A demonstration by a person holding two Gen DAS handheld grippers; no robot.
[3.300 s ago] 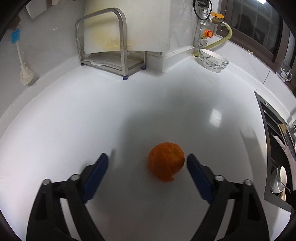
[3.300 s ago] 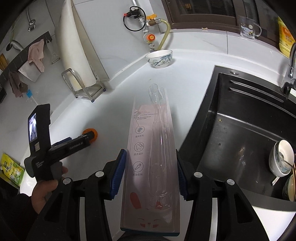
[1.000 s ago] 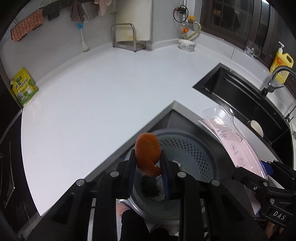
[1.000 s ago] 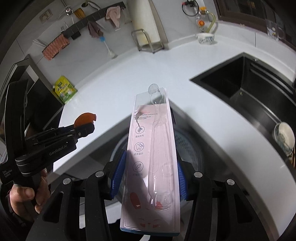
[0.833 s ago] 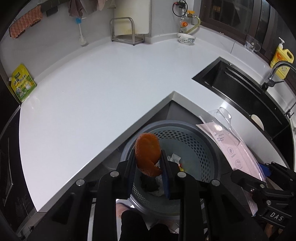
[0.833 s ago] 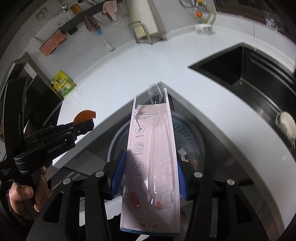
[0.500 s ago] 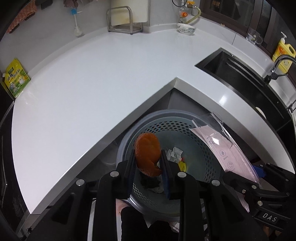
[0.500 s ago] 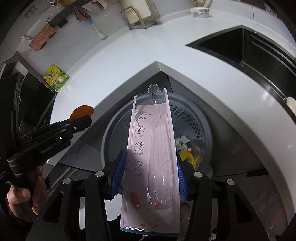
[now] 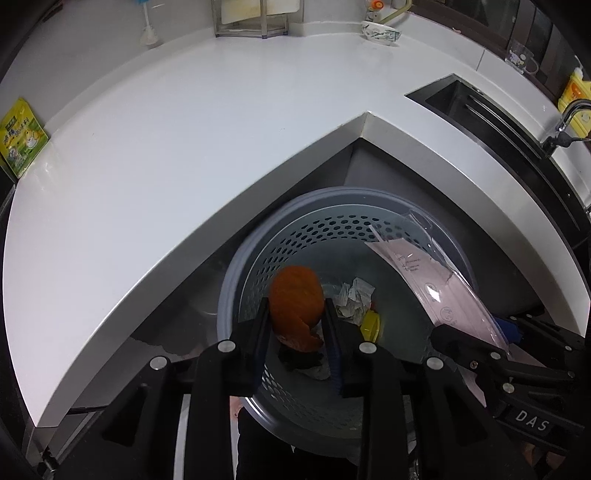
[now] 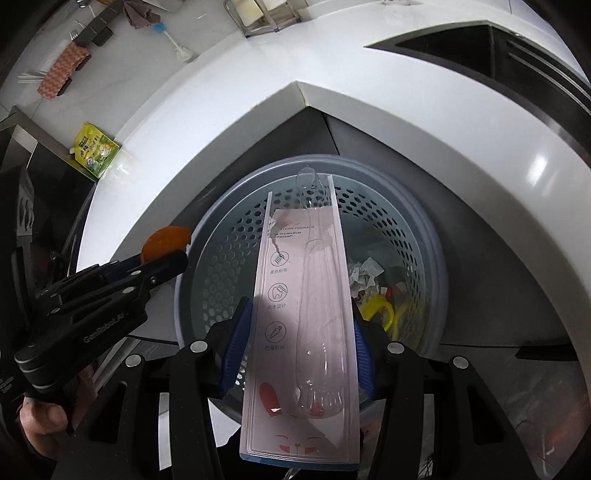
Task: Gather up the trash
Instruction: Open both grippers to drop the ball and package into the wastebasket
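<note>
My left gripper (image 9: 297,325) is shut on an orange peel (image 9: 295,306) and holds it above the grey perforated trash basket (image 9: 295,221). The peel also shows in the right wrist view (image 10: 164,242), over the basket's left rim. My right gripper (image 10: 301,332) is shut on a pink toothbrush blister pack (image 10: 304,302), held over the basket (image 10: 207,266). The pack shows at the right in the left wrist view (image 9: 436,284). Crumpled paper (image 9: 352,297) and yellow scraps (image 10: 384,314) lie in the basket.
The basket stands on the floor below the inner corner of the white L-shaped counter (image 9: 184,129). A black sink (image 9: 491,118) is at the right. A green packet (image 9: 18,136), a metal rack (image 9: 255,22) and a bowl (image 9: 380,31) sit along the counter's back.
Both grippers have carried their loads off the counter and down toward the basket. The basket now looks larger and closer in both views. Both grips are unchanged.
</note>
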